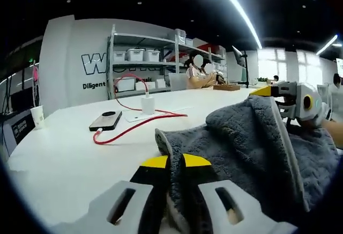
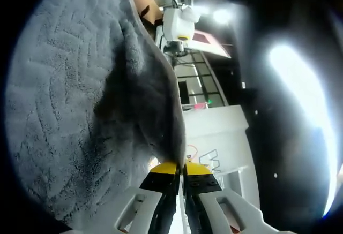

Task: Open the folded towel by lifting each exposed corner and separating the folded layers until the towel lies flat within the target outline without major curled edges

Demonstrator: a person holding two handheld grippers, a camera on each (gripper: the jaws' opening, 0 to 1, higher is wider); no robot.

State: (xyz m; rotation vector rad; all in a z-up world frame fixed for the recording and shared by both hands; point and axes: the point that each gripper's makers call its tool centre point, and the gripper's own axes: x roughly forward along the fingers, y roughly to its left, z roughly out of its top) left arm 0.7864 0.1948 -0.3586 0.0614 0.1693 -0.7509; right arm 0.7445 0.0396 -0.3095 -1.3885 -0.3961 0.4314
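A grey towel [image 1: 241, 148] is held up off the white table [image 1: 59, 153] between both grippers. In the left gripper view my left gripper [image 1: 176, 161] is shut on the towel's near edge, its yellow-tipped black jaws pinching the cloth. The right gripper [image 1: 268, 91] comes in from the right, shut on the towel's upper corner. In the right gripper view the towel [image 2: 64, 100] hangs wide across the left, and my right gripper [image 2: 180, 168] pinches its bound edge. The left gripper's white body [image 2: 179, 22] shows at the top.
A phone [image 1: 105, 120] lies on the table, joined by a red cable [image 1: 134, 127] to a white charger [image 1: 147, 104]. A paper cup [image 1: 37, 116] stands at the table's left edge. Shelves with white bins [image 1: 142, 57] and seated people [image 1: 201, 73] are behind.
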